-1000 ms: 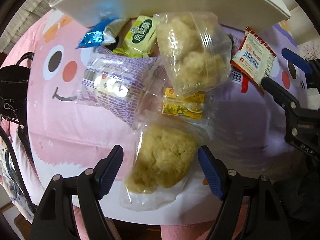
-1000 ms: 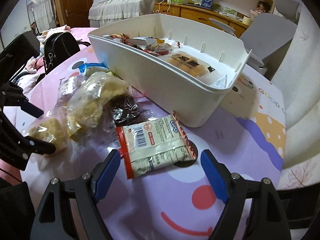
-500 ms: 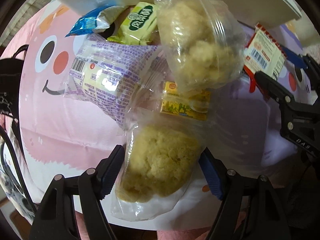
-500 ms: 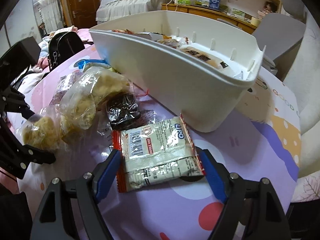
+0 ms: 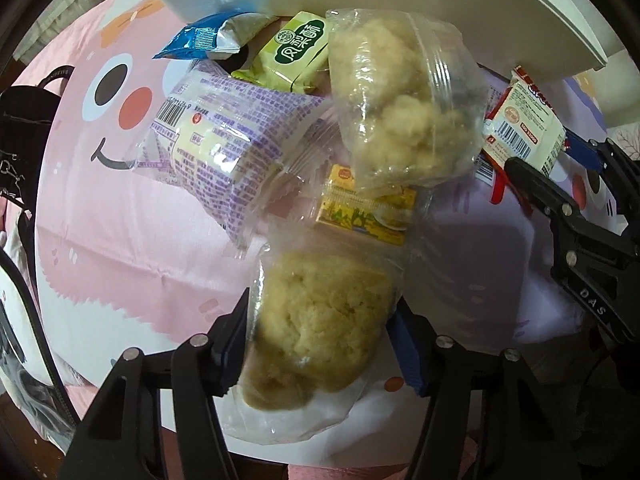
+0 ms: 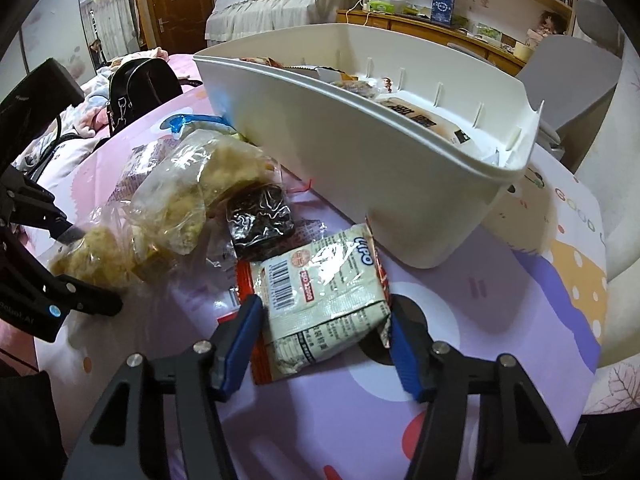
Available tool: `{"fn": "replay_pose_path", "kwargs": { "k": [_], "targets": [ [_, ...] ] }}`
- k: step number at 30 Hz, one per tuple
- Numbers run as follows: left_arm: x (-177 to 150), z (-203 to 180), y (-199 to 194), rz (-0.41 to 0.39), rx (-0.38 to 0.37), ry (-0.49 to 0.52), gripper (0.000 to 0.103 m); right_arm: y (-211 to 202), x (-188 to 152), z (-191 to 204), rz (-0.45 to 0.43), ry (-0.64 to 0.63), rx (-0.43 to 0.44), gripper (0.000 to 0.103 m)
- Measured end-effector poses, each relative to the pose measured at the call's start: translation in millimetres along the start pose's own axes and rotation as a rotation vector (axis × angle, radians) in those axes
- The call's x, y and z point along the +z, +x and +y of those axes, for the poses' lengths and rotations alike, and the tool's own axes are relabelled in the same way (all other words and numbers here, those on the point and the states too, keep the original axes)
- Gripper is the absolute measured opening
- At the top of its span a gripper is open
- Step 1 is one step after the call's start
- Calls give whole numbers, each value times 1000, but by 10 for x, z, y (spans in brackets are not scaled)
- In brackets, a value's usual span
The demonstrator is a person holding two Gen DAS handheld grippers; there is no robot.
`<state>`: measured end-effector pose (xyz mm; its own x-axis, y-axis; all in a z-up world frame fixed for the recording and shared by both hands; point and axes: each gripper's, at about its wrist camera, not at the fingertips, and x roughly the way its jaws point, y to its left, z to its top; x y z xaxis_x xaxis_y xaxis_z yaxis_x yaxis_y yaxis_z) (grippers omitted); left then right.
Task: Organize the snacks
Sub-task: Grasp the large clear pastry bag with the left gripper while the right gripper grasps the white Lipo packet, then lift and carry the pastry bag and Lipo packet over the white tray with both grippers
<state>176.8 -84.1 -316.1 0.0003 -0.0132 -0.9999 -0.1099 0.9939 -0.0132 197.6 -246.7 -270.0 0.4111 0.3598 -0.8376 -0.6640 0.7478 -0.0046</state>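
Snacks lie on a cartoon tablecloth beside a white bin (image 6: pixel 360 152) that holds several packets. My left gripper (image 5: pixel 320 344) is shut on a clear bag of yellow crumbly cake (image 5: pixel 320 320), pads pressing both sides. My right gripper (image 6: pixel 324 340) is shut on a white and red noodle packet (image 6: pixel 320 292), which also shows in the left wrist view (image 5: pixel 524 128). Beyond the left gripper lie a second clear cake bag (image 5: pixel 404 120), a purple-printed packet (image 5: pixel 224 148), a yellow box (image 5: pixel 364 216), a green packet (image 5: pixel 296 52) and a blue packet (image 5: pixel 208 36).
A dark wrapped snack (image 6: pixel 260 224) lies between the noodle packet and the cake bags. A black bag (image 6: pixel 140 88) sits at the table's far left. The bin's wall (image 5: pixel 360 0) stands just behind the snack pile. A grey chair (image 6: pixel 576 80) is behind the bin.
Both grippers moved forward and closed: the left onto the near cake bag, the right onto the noodle packet, which now tilts up between the pads.
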Motion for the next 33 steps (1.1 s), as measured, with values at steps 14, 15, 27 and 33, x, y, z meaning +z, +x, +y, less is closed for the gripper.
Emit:
{"fn": "replay_pose_path", "kwargs": {
  "k": [14, 15, 27, 33],
  "targets": [
    [-429, 17, -228, -61, 21, -72, 56, -92, -20, 75, 52, 29, -19, 52],
    [-470, 15, -272, -69, 22, -70, 56, -106, -25, 80, 57, 37, -16, 52],
    [-721, 322, -692, -169, 25, -182, 56, -312, -4, 170, 77, 111, 18, 24],
    [-566, 473, -866, -218, -17, -194, 56, -428, 46, 318, 64, 74, 33, 17]
  ]
}}
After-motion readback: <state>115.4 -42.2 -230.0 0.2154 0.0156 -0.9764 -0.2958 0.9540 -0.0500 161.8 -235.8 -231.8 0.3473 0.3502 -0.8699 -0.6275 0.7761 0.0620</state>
